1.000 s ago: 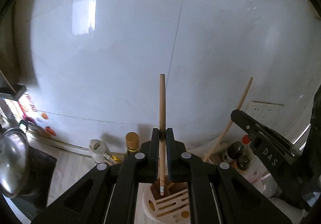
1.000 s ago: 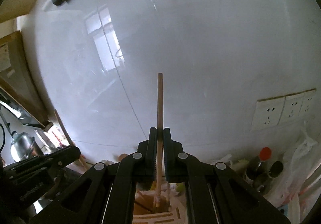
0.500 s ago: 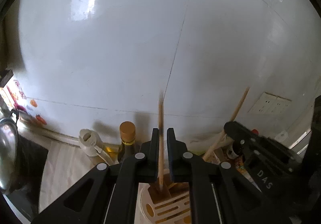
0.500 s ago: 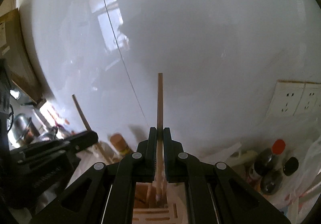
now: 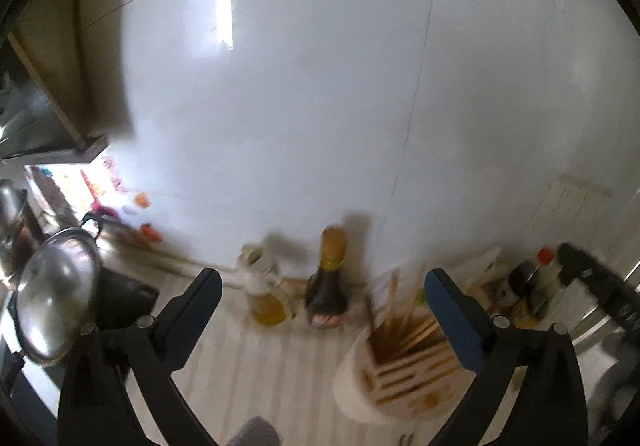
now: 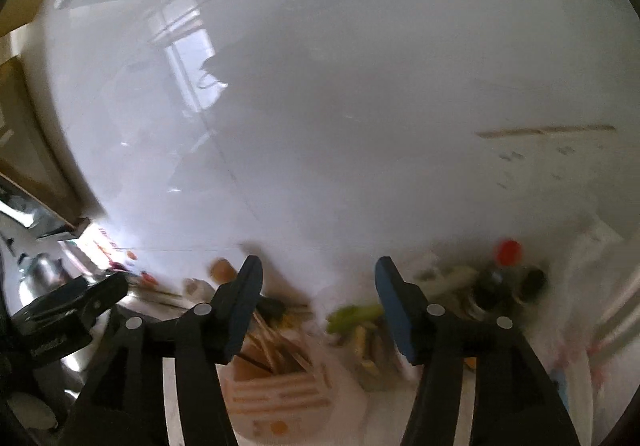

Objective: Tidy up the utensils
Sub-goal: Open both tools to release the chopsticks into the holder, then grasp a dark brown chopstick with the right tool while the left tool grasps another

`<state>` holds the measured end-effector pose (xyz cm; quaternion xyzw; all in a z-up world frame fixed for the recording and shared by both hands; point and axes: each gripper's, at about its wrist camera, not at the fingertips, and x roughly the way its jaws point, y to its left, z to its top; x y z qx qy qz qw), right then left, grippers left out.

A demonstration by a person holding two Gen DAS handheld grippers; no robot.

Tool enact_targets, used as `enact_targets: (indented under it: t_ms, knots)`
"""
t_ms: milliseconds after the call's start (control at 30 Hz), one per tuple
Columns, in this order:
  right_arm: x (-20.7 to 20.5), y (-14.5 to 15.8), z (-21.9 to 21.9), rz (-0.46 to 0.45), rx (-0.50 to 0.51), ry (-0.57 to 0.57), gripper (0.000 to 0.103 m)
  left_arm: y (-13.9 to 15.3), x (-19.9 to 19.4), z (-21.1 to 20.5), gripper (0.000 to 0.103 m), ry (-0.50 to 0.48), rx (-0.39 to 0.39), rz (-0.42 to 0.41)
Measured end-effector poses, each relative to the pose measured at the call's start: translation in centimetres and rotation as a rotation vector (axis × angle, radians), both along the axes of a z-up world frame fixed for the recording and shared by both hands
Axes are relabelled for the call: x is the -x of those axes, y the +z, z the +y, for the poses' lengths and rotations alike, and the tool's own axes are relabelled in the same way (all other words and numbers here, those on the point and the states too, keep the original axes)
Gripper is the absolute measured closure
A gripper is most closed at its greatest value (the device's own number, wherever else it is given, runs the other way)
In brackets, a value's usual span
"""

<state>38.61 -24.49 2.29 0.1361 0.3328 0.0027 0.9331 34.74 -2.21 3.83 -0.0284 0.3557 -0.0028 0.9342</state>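
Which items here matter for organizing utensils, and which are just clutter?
Job:
chopstick holder
chopsticks standing in it
left gripper, open
right gripper, open

Clutter:
dark sauce bottle
oil bottle
pot lid
red-capped bottle

Lighting: soft daylight, moderately bright. Glare: window reflection on glossy wall tiles (image 5: pixel 320 94), both views. Shadows: faint, behind dark bottle (image 5: pixel 326 286). Blur: motion smear across lower clutter, utensil holder (image 6: pixel 280 382) indistinct. Distortion: strong fisheye curvature, black vignette at edges.
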Motion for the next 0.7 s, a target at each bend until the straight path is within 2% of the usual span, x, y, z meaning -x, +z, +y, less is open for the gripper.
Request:
enact_targets:
  t_ms: [133, 233, 300, 500, 600, 700]
  knots:
    - [3.8, -2.4, -0.6, 0.076, -0.003, -0.047, 0.039, -3.6, 2.9, 0.0, 0.0, 0.001, -0.037, 0.053]
    - [6.6, -6.4, -0.3, 0.188, -0.001, -0.061, 0.039, -7.9, 4.3, -0.3, 0.0, -0.01, -0.059, 0.15]
    - [8.2, -10.1, 0.2, 0.288, -0.008, -0.062, 0.039, -10.7, 5.3, -0.7, 0.0, -0.023, -0.062, 0.219]
    - [11.6, -22.2, 2.3, 0.561, -0.077, -0.043, 0.04, -21.8, 7.6, -1.4, 0.0, -0.043, -0.13, 0.458]
    - [12.4, -27.0, 3.3, 0.666, -0.106, -0.038, 0.044, -24.6, 8.2, -1.4, 0.0, -0.045, -0.138, 0.526]
    - [12.7, -29.8, 4.5, 0.723, -0.108, -0.027, 0.048, -26.5, 8.7, -1.4, 0.0, -0.052, -0.137, 0.567]
